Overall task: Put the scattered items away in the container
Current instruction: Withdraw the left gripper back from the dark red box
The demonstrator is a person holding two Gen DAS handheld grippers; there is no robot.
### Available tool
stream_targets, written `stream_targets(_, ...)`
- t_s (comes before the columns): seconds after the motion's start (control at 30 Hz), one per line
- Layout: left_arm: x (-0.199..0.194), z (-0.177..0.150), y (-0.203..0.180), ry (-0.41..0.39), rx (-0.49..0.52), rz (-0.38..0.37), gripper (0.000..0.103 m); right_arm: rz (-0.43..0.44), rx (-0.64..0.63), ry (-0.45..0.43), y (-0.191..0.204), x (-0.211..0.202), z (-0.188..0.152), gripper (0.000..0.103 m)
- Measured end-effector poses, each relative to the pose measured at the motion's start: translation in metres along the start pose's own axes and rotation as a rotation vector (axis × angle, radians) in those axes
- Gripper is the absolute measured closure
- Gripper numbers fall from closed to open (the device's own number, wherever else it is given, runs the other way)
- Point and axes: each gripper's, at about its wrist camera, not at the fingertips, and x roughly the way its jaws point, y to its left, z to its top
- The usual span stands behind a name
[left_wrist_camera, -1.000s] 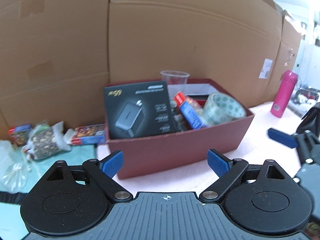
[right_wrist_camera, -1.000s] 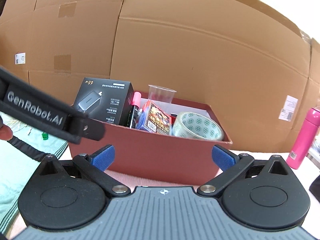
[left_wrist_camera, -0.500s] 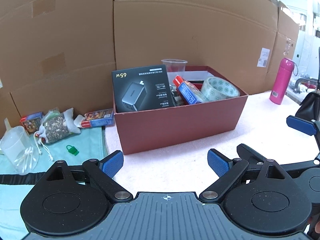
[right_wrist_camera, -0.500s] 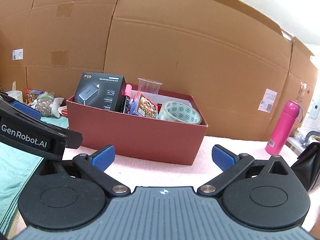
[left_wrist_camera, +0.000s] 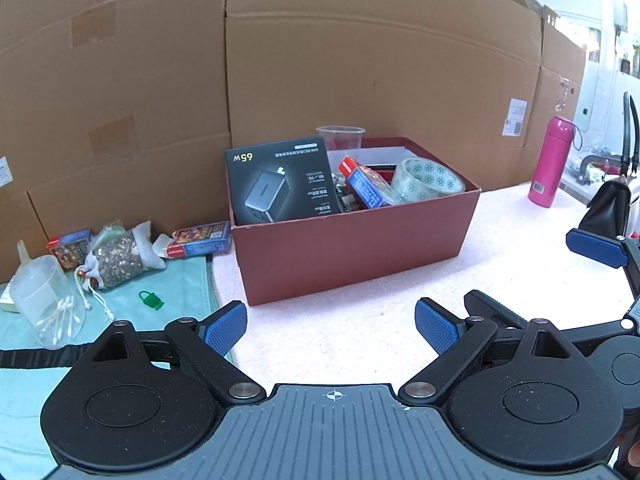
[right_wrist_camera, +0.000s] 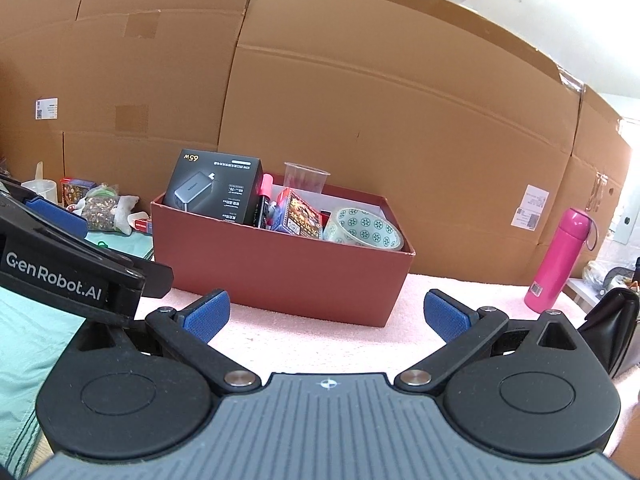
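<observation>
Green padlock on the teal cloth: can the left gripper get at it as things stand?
Probably yes. The left gripper is open and empty, and the green padlock lies alone on the teal cloth, with bare cloth around it, apart from the cotton-swab cup.

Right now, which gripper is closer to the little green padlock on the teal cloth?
Left. The left gripper hangs open just right of the green padlock, which lies near its left finger. The right gripper, also open, sits farther right, facing the red box.

The black charger box (left_wrist_camera: 282, 182) reads "65W" upside down; the left gripper's side (right_wrist_camera: 56, 280) reads "GenRobot.AI".
</observation>
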Motion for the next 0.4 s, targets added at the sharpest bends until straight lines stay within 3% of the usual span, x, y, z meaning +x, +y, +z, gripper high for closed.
stream_targets(0.4,-0.0058,-0.0014,0.0002,-0.016,0.021,0.001,0.004,0.014,-0.021,0.001,0.0097,-0.0007,0.0027,0.0)
